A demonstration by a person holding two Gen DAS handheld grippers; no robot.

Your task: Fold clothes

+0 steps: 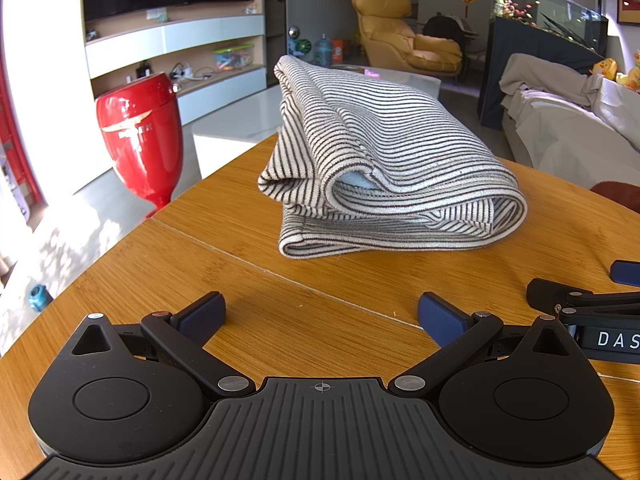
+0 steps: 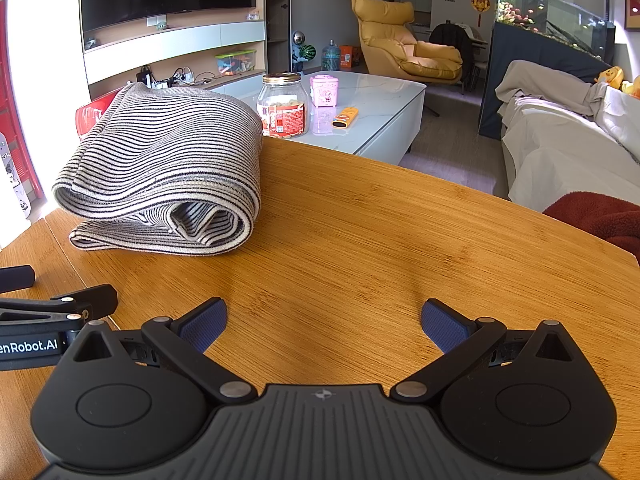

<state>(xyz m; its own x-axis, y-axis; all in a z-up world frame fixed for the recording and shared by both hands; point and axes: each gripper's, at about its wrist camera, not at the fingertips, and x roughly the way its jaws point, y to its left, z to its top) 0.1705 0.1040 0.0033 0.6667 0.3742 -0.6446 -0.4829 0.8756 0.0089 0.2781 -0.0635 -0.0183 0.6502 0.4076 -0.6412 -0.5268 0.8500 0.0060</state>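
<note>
A striped white-and-dark garment (image 1: 384, 168) lies folded in a thick bundle on the round wooden table (image 1: 240, 264). The right wrist view shows the same striped garment (image 2: 160, 176) at the left. My left gripper (image 1: 322, 316) sits low over the table, a short way in front of the bundle, open and holding nothing. Beside it on the right, my right gripper (image 2: 324, 324) is open too, with bare wood between its blue pads. Each view catches the other gripper at its edge: the right gripper (image 1: 588, 312) and the left gripper (image 2: 48, 312).
A red goblet-shaped stand (image 1: 140, 136) rises past the table's left edge. Behind the table is a white coffee table (image 2: 384, 96) with a jar (image 2: 284, 106), a pink box and an orange item. A covered sofa (image 2: 568, 148) and a dark red cushion (image 2: 600, 216) lie to the right.
</note>
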